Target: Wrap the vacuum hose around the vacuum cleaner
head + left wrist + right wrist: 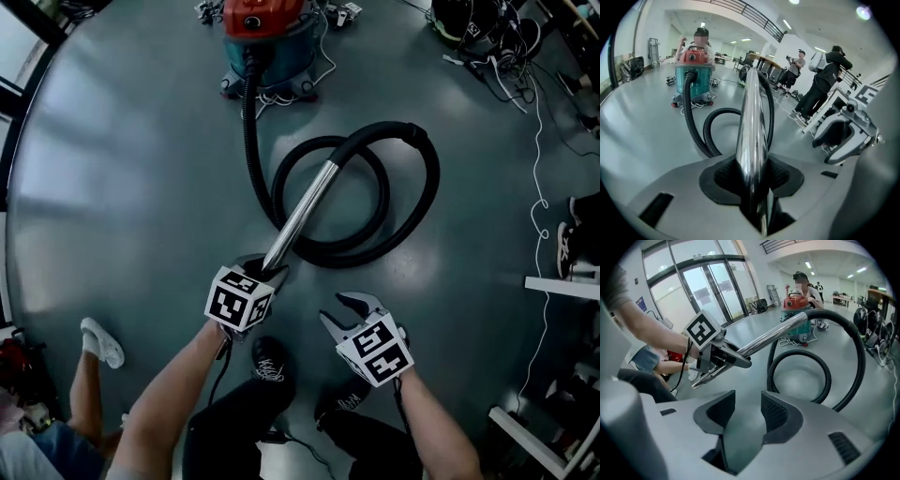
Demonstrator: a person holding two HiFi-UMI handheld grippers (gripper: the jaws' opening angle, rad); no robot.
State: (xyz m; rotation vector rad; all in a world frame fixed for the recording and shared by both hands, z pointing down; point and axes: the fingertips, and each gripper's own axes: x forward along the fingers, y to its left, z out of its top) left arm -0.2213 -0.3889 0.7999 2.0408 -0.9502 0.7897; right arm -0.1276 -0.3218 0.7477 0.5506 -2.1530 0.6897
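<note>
**Floor and room.** A smooth grey-blue floor (112,187) with soft reflections spreads ahead of both grippers. In the right gripper view, tall glass doors (703,287) stand far ahead and to its left. In the left gripper view, a railed balcony (750,11) runs high above, and two standing people (825,79) are well off to its right. A thin white cable (539,187) trails across the floor far to the right of the right gripper.

**Grippers and task items.** The left gripper (267,272) is closed on the near end of the metal tube (305,211), its dark pads pressed against both sides. The tube slants up and away from it to the black vacuum hose (412,197). The hose lies looped on the floor just ahead, then runs on to the vacuum cleaner (265,37), which stands well ahead of both grippers. The right gripper (342,309) hovers just right of the left one, with its jaws apart and only floor between them. The tube passes ahead of it and to its left.

**Hidden or unclear.** The tube's tip is buried between the left jaws. The head view's top edge cuts off the cleaner's upper part. A tangle of dark gear (487,28) far ahead on the right cannot be identified. The figure behind the cleaner is mostly covered by it.
</note>
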